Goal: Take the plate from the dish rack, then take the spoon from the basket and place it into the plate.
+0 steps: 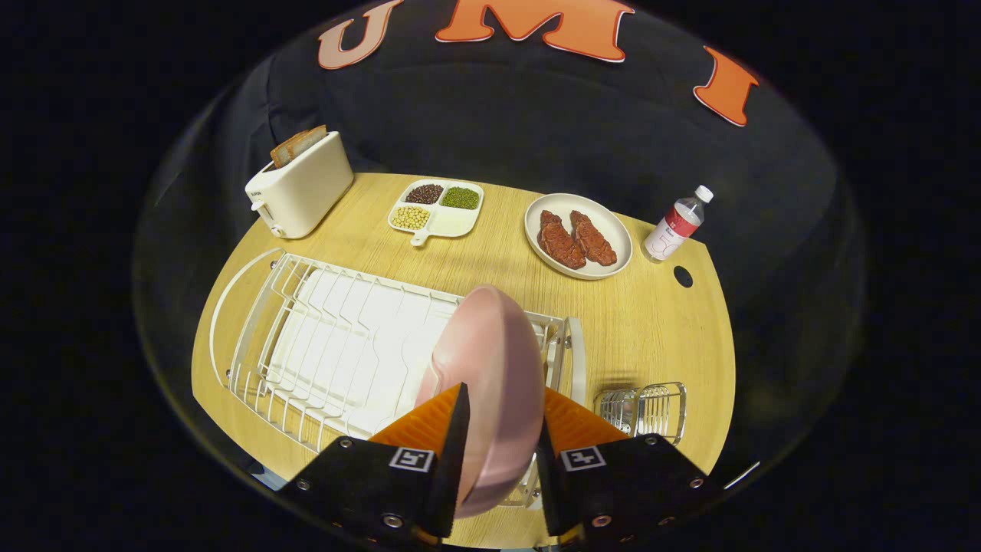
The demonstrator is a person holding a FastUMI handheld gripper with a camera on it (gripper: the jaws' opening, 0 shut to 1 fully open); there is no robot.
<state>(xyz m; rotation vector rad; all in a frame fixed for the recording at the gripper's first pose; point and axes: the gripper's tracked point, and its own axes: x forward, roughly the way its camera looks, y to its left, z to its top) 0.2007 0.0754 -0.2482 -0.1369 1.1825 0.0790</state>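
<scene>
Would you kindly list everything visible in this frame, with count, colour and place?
plate: one, pink, on edge between the fingers, over the rack's near end
dish rack: one, white wire, on the table ahead of the fingers
basket: one, silver wire, right of the rack
toaster: one, white, bread in it, far left
divided dish: one, white, three kinds of beans, beyond the rack
meat plate: one, white, two red pieces, far right
bottle: one, clear, beside the meat plate
table: one, light wood
gripper: one, shut on the pink plate
</scene>
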